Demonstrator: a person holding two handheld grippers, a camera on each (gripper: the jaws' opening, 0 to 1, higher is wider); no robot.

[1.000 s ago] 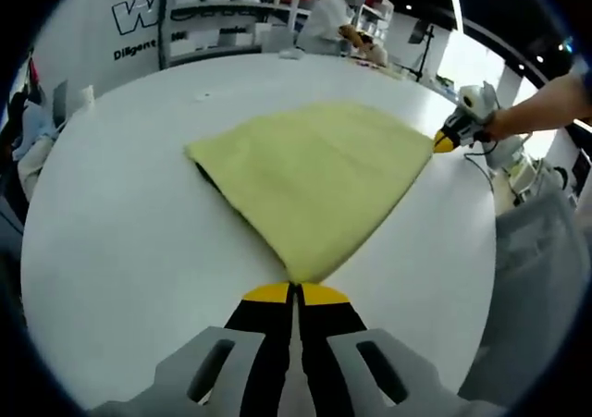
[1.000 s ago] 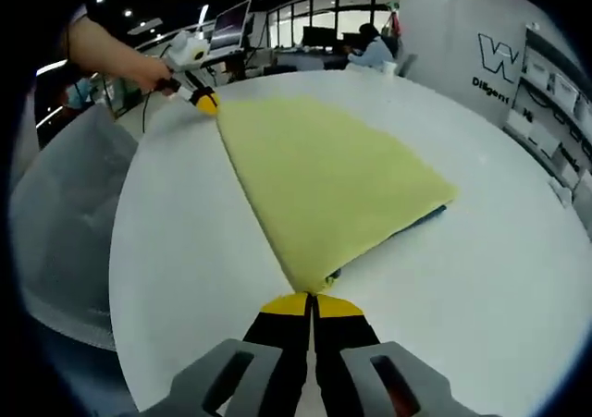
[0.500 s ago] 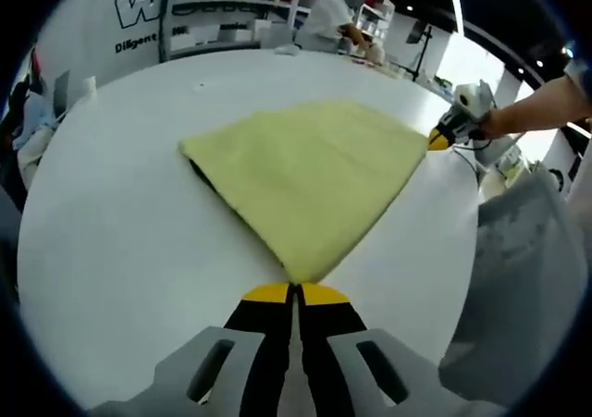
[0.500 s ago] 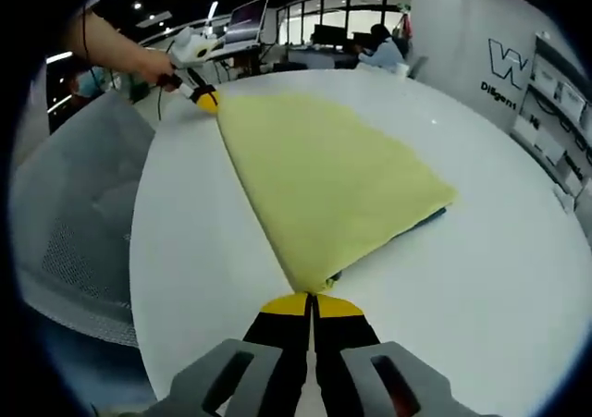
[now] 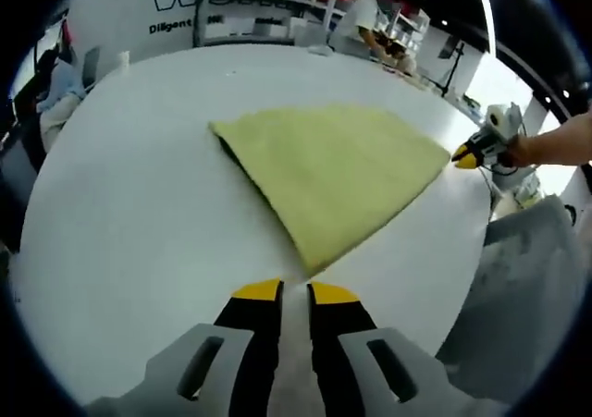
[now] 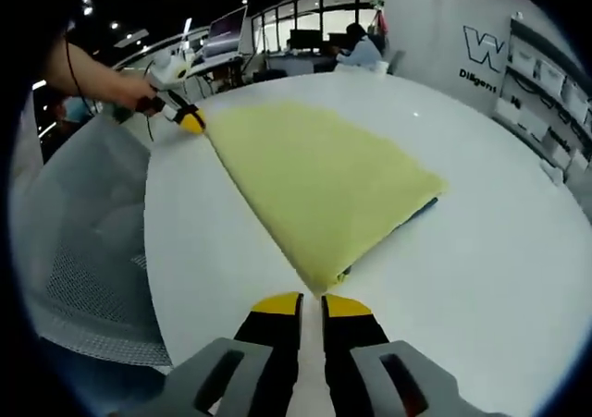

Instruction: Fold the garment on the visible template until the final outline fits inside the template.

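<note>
On the white round table (image 5: pixel 120 204) the folded yellow garment (image 5: pixel 333 172) lies just ahead of both your grippers, its near corner pointing at the left gripper (image 5: pixel 294 292) and right gripper (image 6: pixel 312 300), each with jaws slightly apart, holding nothing.

Left gripper (image 5: pixel 294 292) & right gripper (image 6: pixel 311 300): black jaws, yellow tips, grey slotted housings.

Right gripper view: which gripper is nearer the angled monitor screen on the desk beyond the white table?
Left. The left gripper is at the folded yellow garment's far corner, just in front of the monitor screen. The right gripper is at its near corner, farther back.
</note>
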